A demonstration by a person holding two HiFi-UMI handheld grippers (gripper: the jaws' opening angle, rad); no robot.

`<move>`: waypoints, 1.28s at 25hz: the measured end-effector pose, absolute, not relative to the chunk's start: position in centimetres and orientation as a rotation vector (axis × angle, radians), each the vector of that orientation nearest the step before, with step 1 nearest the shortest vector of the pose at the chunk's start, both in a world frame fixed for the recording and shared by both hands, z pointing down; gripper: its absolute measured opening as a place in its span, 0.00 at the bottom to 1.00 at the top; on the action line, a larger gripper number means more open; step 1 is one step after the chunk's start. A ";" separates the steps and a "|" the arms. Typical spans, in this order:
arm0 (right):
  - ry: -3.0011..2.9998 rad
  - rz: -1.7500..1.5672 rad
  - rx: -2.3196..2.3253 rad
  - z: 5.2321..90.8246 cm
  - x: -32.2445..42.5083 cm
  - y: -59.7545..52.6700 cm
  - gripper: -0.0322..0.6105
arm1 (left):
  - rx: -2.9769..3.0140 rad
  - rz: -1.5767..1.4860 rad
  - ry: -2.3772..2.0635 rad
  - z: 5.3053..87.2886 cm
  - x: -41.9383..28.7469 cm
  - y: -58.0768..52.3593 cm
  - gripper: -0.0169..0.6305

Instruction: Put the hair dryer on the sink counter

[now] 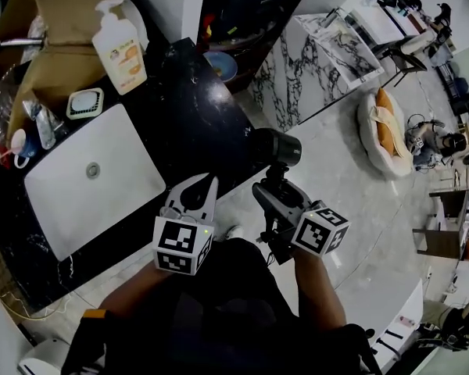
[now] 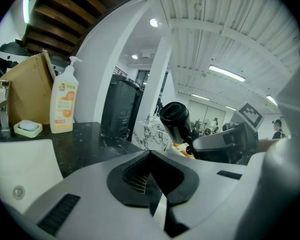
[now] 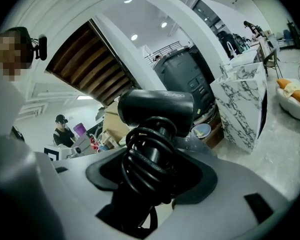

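Right tongs (image 3: pixel 151 186) clamped on handle of hair dryer (image 1: pixel 280 147), cord (image 3: pixel 149 159) coiled round handle. Dryer in air just off bench (image 1: pixel 195 116) edge. Left tongs (image 1: pixel 202 181) pressed together, empty, beside sink (image 1: pixel 62 201). Step judged: carry. Next: swing over bench, lower, release.

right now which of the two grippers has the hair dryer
The right gripper: its jaws clamp the handle of the black hair dryer, with the cord wound round it. The left gripper has its jaws together with nothing between them.
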State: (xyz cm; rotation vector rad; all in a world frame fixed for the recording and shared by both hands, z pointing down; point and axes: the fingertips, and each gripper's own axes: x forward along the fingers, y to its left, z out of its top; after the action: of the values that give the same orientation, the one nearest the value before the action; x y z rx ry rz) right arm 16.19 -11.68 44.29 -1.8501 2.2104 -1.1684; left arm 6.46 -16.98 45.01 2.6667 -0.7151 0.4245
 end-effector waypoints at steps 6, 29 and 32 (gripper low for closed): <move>2.380 -1.193 -1.830 46.0 17.2 -15.6 0.50 | 2.618 0.435 -0.841 45.5 6.4 -19.6 0.04; 3.075 -1.217 -1.660 53.8 18.0 -25.5 0.50 | 2.302 0.447 -1.384 46.8 5.7 -24.5 0.04; 3.100 -1.217 -1.673 54.5 17.9 -25.9 0.50 | 2.296 0.464 -1.392 46.9 5.7 -24.7 0.04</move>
State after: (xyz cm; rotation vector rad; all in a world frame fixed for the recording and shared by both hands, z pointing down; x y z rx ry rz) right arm 17.91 -25.89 54.54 -1.6728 3.1001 -1.2171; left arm 5.68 -24.67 46.89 2.2955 -1.3922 0.4639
